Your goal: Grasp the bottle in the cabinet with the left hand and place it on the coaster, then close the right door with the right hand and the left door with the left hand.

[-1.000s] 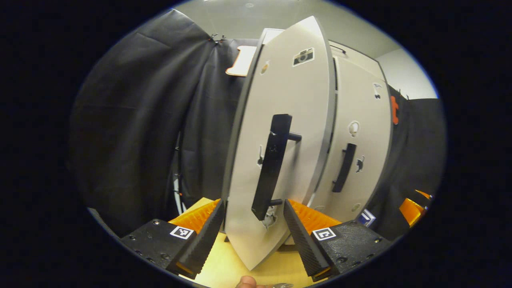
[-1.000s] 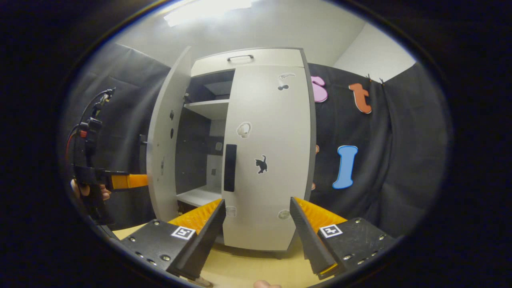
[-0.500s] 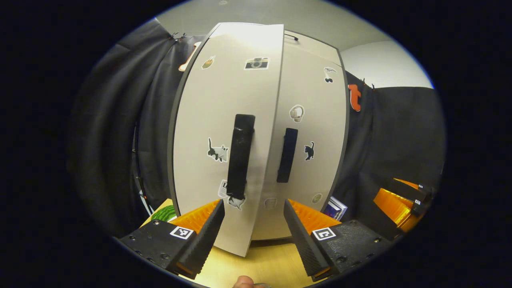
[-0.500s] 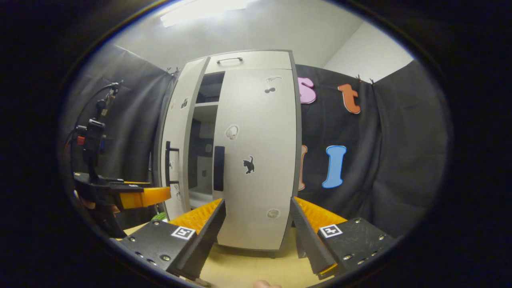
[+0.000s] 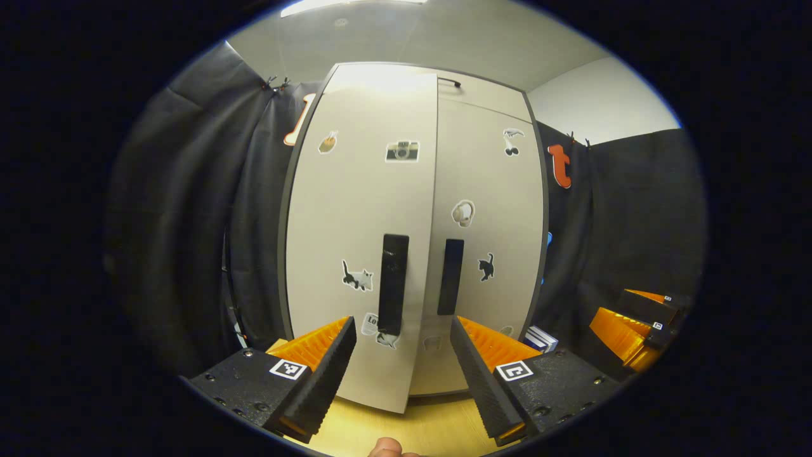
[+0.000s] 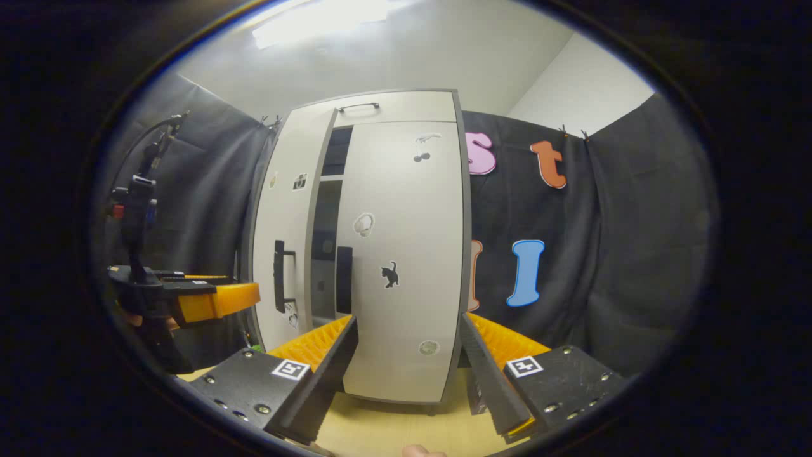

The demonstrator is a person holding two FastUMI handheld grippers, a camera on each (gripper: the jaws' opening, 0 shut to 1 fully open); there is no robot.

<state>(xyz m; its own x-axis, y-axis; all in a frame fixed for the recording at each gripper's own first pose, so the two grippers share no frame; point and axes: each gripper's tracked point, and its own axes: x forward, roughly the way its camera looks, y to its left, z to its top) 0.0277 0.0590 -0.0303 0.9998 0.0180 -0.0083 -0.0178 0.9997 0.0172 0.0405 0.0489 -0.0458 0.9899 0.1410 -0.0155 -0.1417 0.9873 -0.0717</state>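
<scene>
The white cabinet [image 6: 406, 254] stands in front of both grippers. Its right door [image 5: 485, 209] lies flush, with a black handle [image 5: 450, 277]. In the right gripper view the left door [image 6: 282, 241] stands slightly ajar, and a narrow dark gap [image 6: 327, 241] shows beside it. In the left gripper view that door [image 5: 355, 216] and its black handle [image 5: 393, 284] are just beyond my left gripper [image 5: 403, 374], which is open and holds nothing. My right gripper [image 6: 409, 374] is open too, in front of the right door. The left gripper [image 6: 216, 299] hovers by the left door's outer face.
The cabinet stands on a yellow wooden tabletop [image 5: 431, 425]. A small blue and white box [image 5: 539, 337] lies by the cabinet's right foot. A drawer with a thin handle [image 6: 358, 106] tops the cabinet. Black cloth hangs on both sides and behind.
The left door has swung from wide open to almost shut. My left gripper followed it round and now faces both door fronts. The right gripper has barely shifted.
</scene>
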